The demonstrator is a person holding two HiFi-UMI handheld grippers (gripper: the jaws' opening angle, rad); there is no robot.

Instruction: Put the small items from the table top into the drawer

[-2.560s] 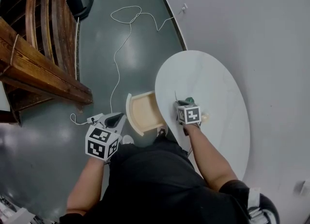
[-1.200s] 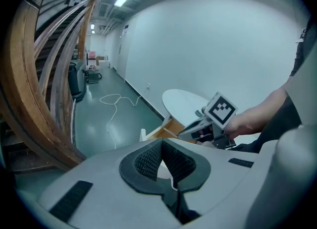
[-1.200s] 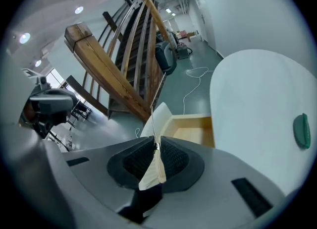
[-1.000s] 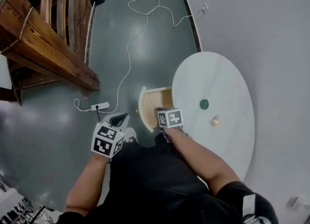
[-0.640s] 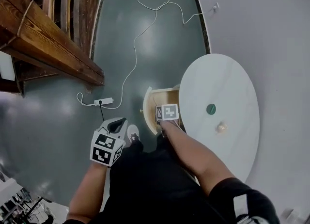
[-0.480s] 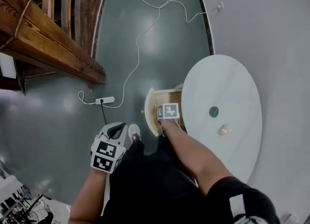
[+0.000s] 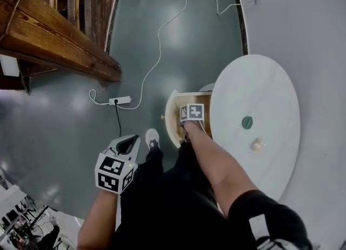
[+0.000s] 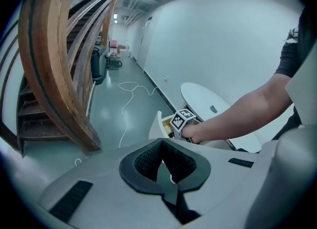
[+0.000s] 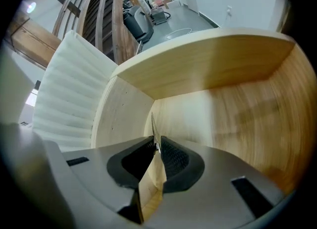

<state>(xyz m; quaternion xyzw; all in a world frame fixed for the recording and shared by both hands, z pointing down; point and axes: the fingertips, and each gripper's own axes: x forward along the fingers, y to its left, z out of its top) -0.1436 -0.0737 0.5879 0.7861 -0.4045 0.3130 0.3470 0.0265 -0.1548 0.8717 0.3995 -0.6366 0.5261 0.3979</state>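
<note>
The white oval table (image 7: 270,81) has a pale wooden drawer (image 7: 173,116) pulled out at its left. My right gripper (image 7: 192,114) reaches down into the drawer, its marker cube on top. In the right gripper view my right gripper (image 9: 156,146) is shut on a thin flat item (image 9: 152,124) seen edge-on, close to the drawer's wooden wall (image 9: 223,109). A green round item (image 7: 247,122) and a small beige item (image 7: 257,145) lie on the table top. My left gripper (image 7: 127,145) hangs over the floor, left of the drawer; in its own view, my left gripper (image 8: 166,166) is shut and empty.
A wooden staircase (image 7: 54,32) fills the upper left. A power strip (image 7: 120,101) with a white cable (image 7: 162,32) lies on the grey-green floor. The person's shoe (image 7: 153,137) is just left of the drawer. A pale wall (image 7: 313,16) runs behind the table.
My right gripper has come off the table top, leftward and down into the open drawer. The left gripper stays low on the left. The green and beige items have not moved.
</note>
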